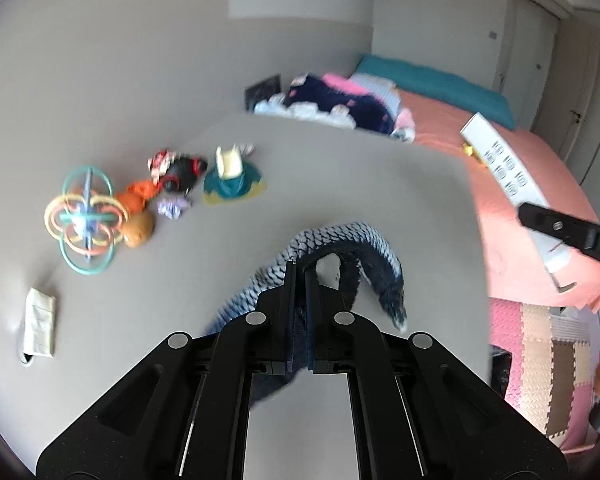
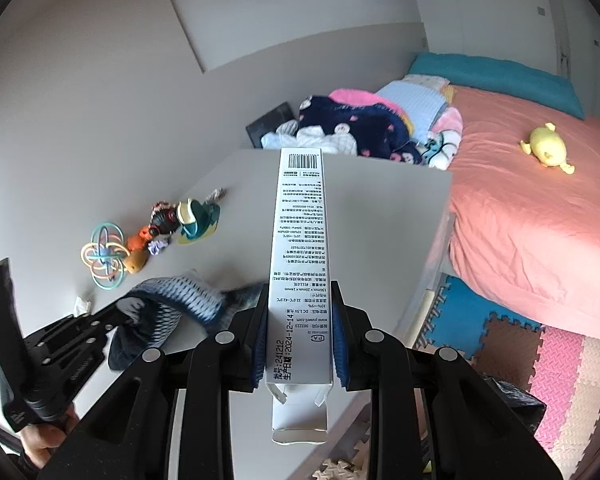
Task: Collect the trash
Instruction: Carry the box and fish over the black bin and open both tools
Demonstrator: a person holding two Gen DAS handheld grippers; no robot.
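Gripping a knitted blue cloth [image 1: 340, 240], the left gripper [image 1: 300, 276] was clamped tight; the right gripper [image 2: 300, 320] pinched a white carton [image 2: 300, 240] above the grey table [image 2: 400, 220] edge, bare surface ahead

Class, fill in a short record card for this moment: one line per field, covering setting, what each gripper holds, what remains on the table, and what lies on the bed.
Setting: grey table beside a bed with a pink sheet
Left gripper: shut on a blue knitted cloth
Right gripper: shut on a long white printed box
Left on table: ring toy, small toy cluster, folded white packet
On bed: yellow duck toy, pile of clothes
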